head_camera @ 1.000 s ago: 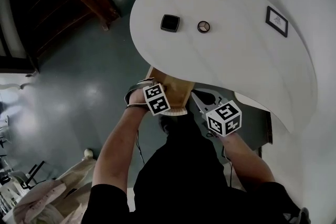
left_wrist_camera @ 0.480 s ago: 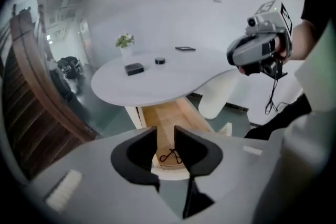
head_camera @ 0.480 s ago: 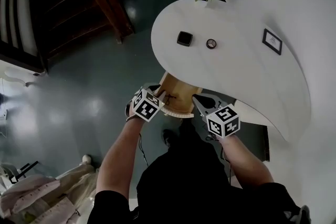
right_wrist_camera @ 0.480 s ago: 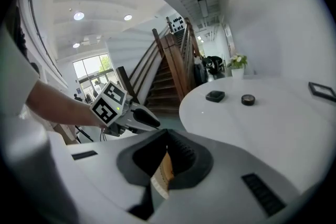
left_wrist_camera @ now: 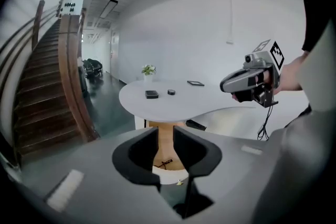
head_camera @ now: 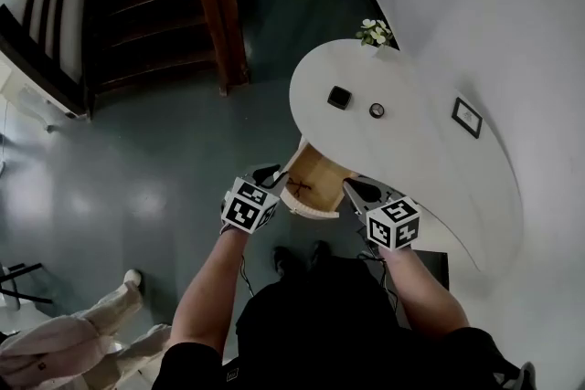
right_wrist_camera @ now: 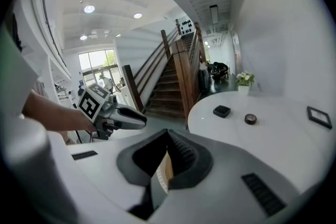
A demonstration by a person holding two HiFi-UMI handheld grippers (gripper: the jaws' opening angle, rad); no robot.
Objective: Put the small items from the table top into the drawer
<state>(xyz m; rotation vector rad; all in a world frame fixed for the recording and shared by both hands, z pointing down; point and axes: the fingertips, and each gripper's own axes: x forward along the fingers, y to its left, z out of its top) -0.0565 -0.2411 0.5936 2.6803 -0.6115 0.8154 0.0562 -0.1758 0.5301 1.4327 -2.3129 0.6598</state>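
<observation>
Box (head_camera: 339,97), disc (head_camera: 377,110) far ahead, L gripper (head_camera: 268,171) jaws apart, just narrowing, empty, R gripper (head_camera: 356,188) jaws together.

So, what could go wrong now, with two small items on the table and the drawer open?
The round item is small and may slip or roll off the table when pinched.
The potted flowers stand beyond the black square item; a far reach might knock them.
The open drawer sticks out below the near edge and could be bumped.
</observation>
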